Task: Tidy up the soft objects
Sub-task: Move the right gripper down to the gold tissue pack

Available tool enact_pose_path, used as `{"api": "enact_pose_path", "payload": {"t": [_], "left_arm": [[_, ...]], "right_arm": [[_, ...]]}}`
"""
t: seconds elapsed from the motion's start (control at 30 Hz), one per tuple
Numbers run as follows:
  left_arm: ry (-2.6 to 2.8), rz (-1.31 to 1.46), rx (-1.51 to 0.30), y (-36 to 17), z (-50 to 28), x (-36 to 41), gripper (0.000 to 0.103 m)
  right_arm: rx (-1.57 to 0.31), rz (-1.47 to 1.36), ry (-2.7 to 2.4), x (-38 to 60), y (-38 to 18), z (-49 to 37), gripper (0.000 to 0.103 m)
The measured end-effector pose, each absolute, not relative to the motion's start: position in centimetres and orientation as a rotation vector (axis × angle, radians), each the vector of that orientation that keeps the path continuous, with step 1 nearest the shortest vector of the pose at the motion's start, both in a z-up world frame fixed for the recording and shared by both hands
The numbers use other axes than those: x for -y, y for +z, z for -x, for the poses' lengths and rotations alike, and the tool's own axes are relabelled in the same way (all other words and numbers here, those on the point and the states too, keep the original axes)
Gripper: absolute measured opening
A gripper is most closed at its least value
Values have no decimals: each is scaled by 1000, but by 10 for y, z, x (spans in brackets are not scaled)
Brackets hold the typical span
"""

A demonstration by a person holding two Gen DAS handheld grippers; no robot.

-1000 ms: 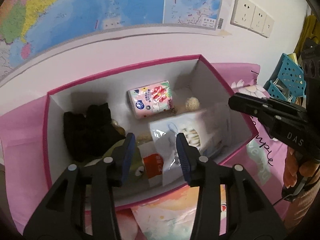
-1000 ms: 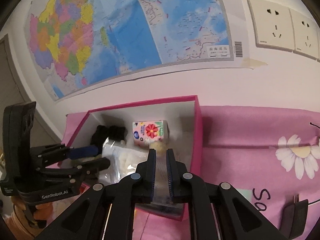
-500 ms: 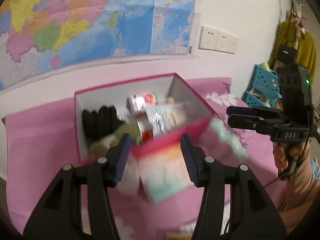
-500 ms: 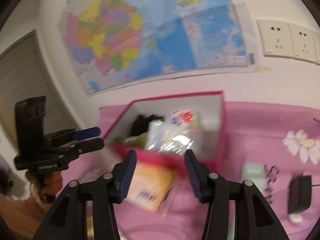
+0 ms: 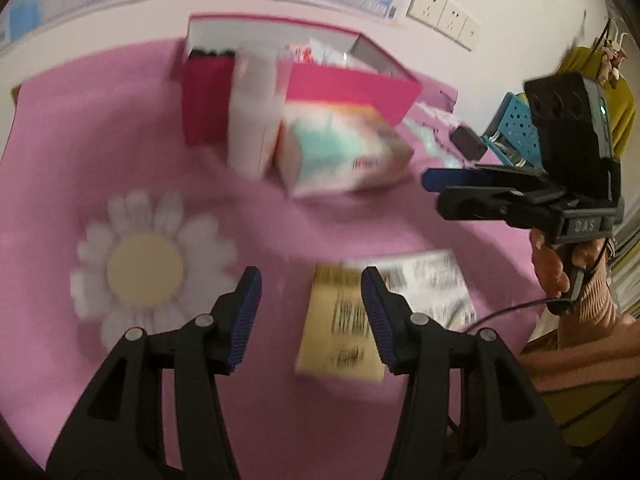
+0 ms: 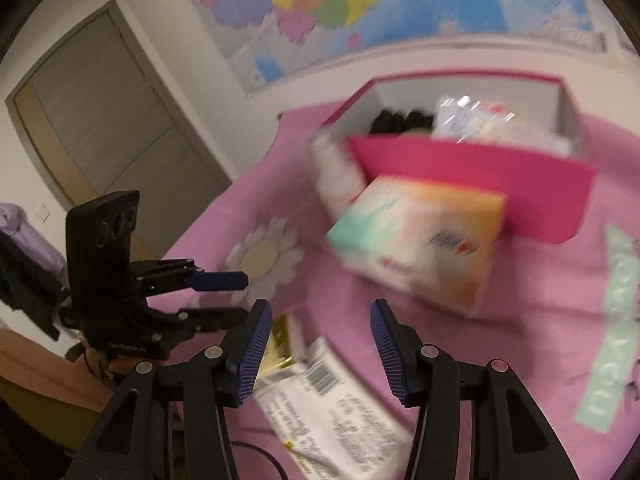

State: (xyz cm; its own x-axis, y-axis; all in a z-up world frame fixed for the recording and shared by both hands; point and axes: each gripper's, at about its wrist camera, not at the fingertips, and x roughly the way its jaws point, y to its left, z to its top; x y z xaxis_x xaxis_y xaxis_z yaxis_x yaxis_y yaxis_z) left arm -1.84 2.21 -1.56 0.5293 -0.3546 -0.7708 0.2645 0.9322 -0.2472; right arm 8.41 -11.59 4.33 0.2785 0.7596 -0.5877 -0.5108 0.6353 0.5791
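Observation:
A pink box [image 5: 352, 88] [image 6: 472, 172] stands at the back of the pink cloth, holding black soft items [image 6: 400, 122] and shiny packs [image 6: 480, 120]. In front of it lie a pastel tissue pack [image 5: 344, 152] [image 6: 420, 240] and a white pack [image 5: 252, 120] [image 6: 336, 176]. A flat yellow-and-white packet [image 5: 360, 312] [image 6: 332, 404] lies near both grippers. My left gripper [image 5: 310, 316] is open and empty above the packet's left edge. My right gripper [image 6: 318, 352] is open and empty above the same packet. Both views are blurred.
A daisy print [image 5: 148, 268] marks the cloth at left. A blue basket [image 5: 512, 128] and a dark adapter [image 5: 466, 140] stand at the right. A map and wall sockets [image 5: 440, 16] are behind; a door [image 6: 108, 128] at far left.
Both grippers pulled back from the box and tilted down toward the near cloth. The right gripper went from shut to open. The left jaws opened wider.

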Motion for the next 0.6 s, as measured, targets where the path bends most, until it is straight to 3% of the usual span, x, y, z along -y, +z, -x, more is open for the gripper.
{"api": "enact_pose_path", "payload": {"t": [0.37,0.5,0.6], "left_arm": [[-401,182,-1023,-38,56,-27,53],[-454,208,-1043,-44,58,-22,45],[-464,219,-1056,-47,57,-21,41]], "right_arm": [[-1045,-288,941,72,15,-81,52],[-1063,-280,941,67,9,-81,51],[-1076,-283,940,64,4,-80,44]]}}
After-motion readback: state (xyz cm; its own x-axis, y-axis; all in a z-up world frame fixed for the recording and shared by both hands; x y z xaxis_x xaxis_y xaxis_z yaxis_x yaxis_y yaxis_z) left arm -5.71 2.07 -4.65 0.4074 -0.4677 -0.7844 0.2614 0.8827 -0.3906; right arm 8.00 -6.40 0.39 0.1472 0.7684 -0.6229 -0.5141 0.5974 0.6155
